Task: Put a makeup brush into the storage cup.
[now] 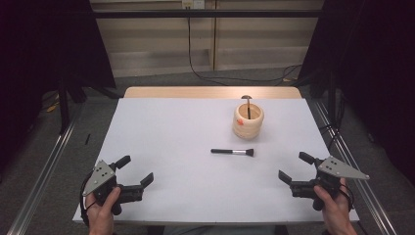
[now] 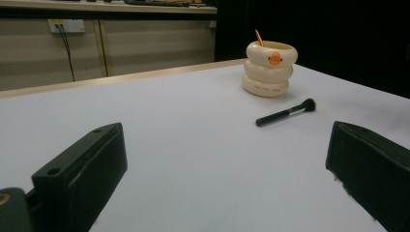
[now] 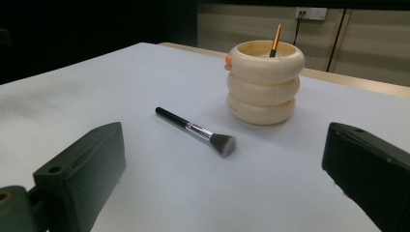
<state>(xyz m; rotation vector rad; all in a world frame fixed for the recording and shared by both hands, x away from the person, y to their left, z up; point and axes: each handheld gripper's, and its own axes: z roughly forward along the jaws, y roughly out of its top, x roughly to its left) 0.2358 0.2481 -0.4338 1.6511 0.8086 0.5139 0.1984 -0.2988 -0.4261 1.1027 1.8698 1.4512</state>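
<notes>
A cream ringed holder (image 1: 248, 120) (image 2: 269, 69) (image 3: 264, 82) with an orange duck mark stands right of the table's middle, toward the back. A thin brush handle (image 3: 275, 40) sticks up out of it. A black makeup brush (image 1: 233, 152) (image 2: 285, 112) (image 3: 195, 130) lies flat on the white tabletop in front of the holder, bristles pointing right. My left gripper (image 1: 135, 171) (image 2: 227, 159) is held low at the front left, open and empty. My right gripper (image 1: 295, 168) (image 3: 222, 164) is at the front right, open and empty. Both are well short of the brush.
The white tabletop (image 1: 171, 142) has a wooden strip (image 1: 210, 92) along its far edge. Metal rails (image 1: 44, 166) run along both sides on the floor. Cables (image 1: 205, 73) trail over the floor behind the table.
</notes>
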